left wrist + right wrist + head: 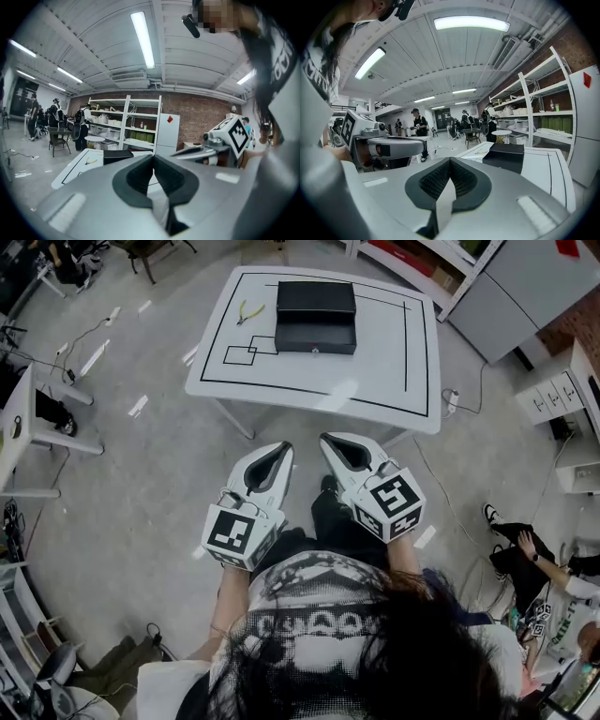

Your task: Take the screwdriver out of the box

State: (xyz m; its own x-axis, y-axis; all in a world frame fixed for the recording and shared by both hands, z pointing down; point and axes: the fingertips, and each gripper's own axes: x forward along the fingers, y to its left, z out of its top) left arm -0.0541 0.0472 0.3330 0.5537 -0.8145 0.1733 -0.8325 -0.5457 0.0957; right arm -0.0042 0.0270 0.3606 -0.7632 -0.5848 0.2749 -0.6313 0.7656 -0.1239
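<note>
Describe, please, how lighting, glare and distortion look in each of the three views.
Head view: even light, a soft glare patch on the white table, black box sharp. Left gripper view: fisheye bending, dark corners, strip light blown out, left gripper close and soft. Right gripper view: same fisheye, ceiling light glaring.

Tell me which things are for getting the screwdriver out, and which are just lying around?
For the job:
- black box on the white table; its inside doesn't show
- left tongs and right tongs, both shut and empty

Just lying about:
- yellow-handled pliers, on the table left of the box
- white drawer unit, off to the right
</note>
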